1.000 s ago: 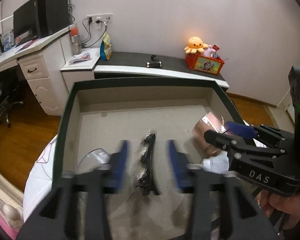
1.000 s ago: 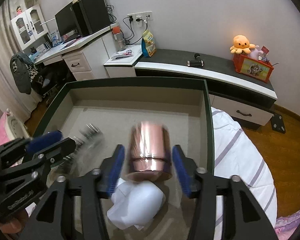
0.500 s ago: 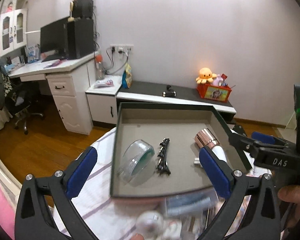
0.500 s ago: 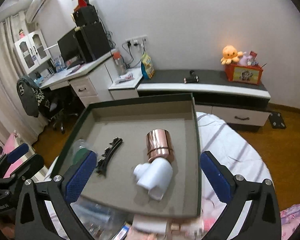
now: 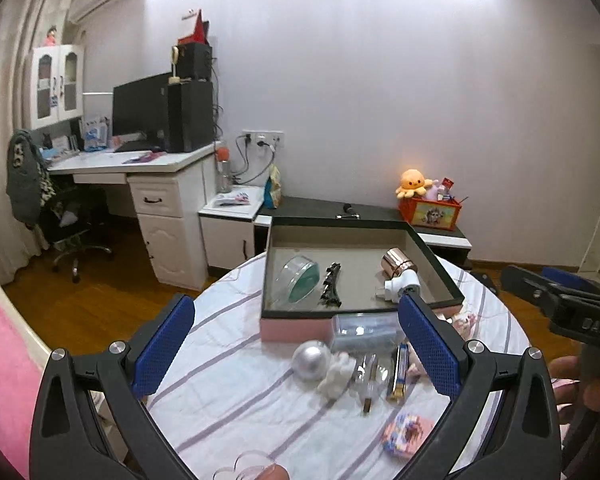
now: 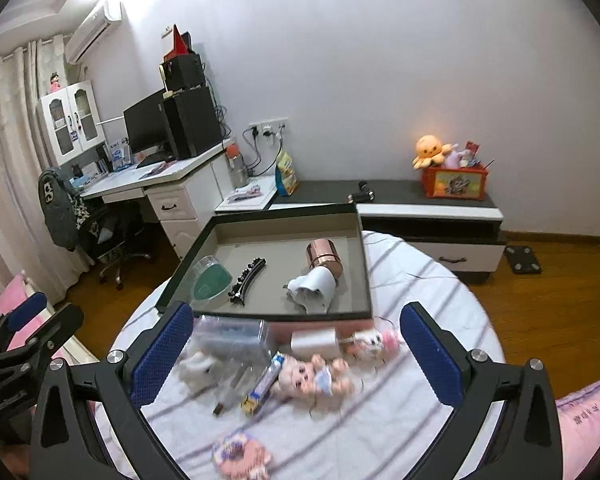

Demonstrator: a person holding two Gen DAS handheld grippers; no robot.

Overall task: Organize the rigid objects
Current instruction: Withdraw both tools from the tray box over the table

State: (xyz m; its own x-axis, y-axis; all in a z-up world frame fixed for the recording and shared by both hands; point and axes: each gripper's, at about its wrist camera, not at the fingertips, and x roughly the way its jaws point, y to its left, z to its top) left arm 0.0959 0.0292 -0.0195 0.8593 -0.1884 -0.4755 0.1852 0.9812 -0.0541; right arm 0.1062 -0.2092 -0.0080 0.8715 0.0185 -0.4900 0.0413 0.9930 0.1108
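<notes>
Blue-padded left tool (image 5: 296,346) and right tool (image 6: 296,356): both spread wide, holding nothing, raised above the striped round worktop (image 5: 228,392). Below them: silver ball (image 5: 311,360), clear case (image 5: 364,332), doll (image 6: 312,376). Beyond: dark-rimmed tray (image 5: 436,264) containing copper cup (image 5: 398,265), white plug (image 5: 400,286), black clip (image 5: 331,289), clear dish (image 5: 298,282).
</notes>
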